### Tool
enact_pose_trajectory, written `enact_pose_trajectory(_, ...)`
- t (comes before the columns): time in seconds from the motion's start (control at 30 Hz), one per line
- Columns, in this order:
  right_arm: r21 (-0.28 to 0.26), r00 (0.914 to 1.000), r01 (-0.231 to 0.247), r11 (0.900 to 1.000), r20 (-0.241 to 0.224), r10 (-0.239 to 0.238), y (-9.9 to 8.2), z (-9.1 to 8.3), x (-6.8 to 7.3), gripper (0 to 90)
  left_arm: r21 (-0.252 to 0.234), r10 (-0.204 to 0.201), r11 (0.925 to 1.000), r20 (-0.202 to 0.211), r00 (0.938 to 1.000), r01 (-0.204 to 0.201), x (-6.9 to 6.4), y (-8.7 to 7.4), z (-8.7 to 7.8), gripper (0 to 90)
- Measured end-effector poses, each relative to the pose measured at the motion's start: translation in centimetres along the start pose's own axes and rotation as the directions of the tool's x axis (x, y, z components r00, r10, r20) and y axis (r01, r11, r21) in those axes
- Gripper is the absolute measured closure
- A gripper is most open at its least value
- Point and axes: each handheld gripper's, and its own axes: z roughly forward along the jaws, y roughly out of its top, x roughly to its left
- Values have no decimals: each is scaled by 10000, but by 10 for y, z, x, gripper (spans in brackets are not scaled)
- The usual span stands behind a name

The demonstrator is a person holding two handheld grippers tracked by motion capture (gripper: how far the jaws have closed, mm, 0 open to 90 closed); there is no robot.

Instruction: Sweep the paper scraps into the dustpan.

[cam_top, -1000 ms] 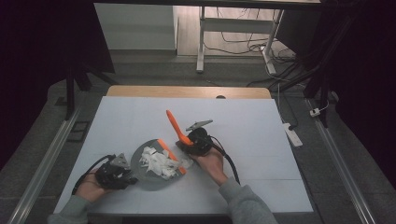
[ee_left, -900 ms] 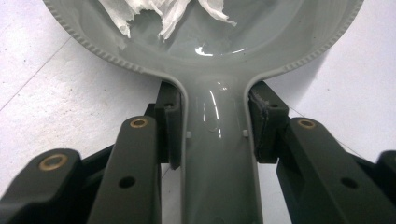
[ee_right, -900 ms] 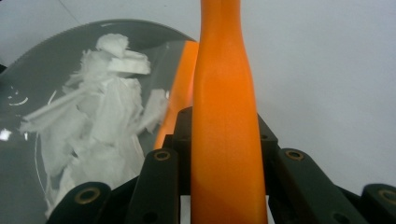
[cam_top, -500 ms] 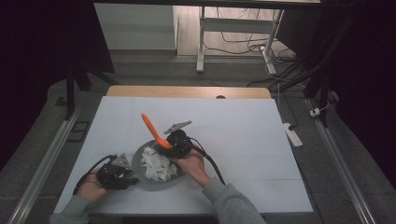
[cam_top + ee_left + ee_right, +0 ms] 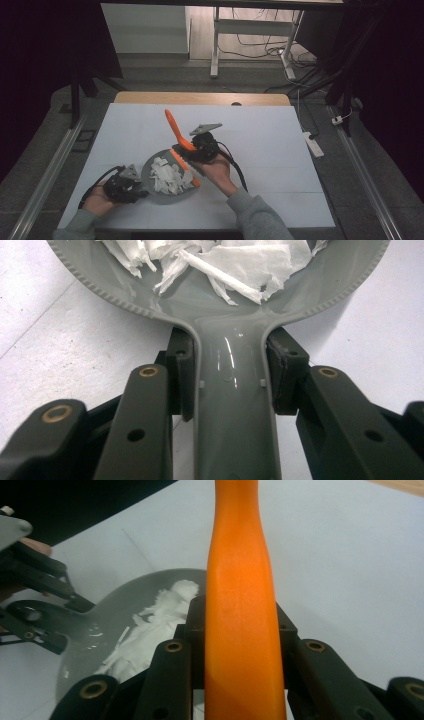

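Note:
A grey pan (image 5: 150,175) lies on the white table near its front edge, holding a heap of torn white paper (image 5: 169,176). My left gripper (image 5: 134,186) is shut on the pan's flat handle (image 5: 232,405), one pad on each side. My right gripper (image 5: 200,149) is shut on an orange spatula-like tool (image 5: 175,127). The tool's handle (image 5: 240,590) slants up and to the left, and its orange lower edge (image 5: 184,164) rests at the pan's right side among the paper. The pan and paper (image 5: 150,625) lie to the left past the right jaws.
The white tabletop (image 5: 270,150) ends in a wooden strip (image 5: 200,98) at the far side. A white power strip (image 5: 311,142) lies on the floor to the right. Metal rails run along both sides, and a stand with cables is behind the table.
The right gripper carried the orange tool left over the pan, then drew back a little to the right and upward. The left gripper and pan stayed put.

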Motion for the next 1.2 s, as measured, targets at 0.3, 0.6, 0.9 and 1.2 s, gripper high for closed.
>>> enact_pose_trajectory(0.3,1037,9956,-235,9943,929,139,-14,15,-18,711,0,-1,10000,-9,10000,1,0,0,0,617)
enact_pose_trajectory(0.6,1314,10000,-56,9913,-8,57,-19,36,5,712,-6,-12,10000,0,10000,12,0,0,0,617)
enact_pose_trajectory(0.9,374,9973,-46,9993,-736,74,-7,28,20,711,-26,-27,10000,-7,10000,27,0,0,0,617)
enact_pose_trajectory(1.2,-335,9997,-236,9992,97,240,-5,-6,-5,711,-128,-122,9998,34,9999,123,0,-1,0,617)
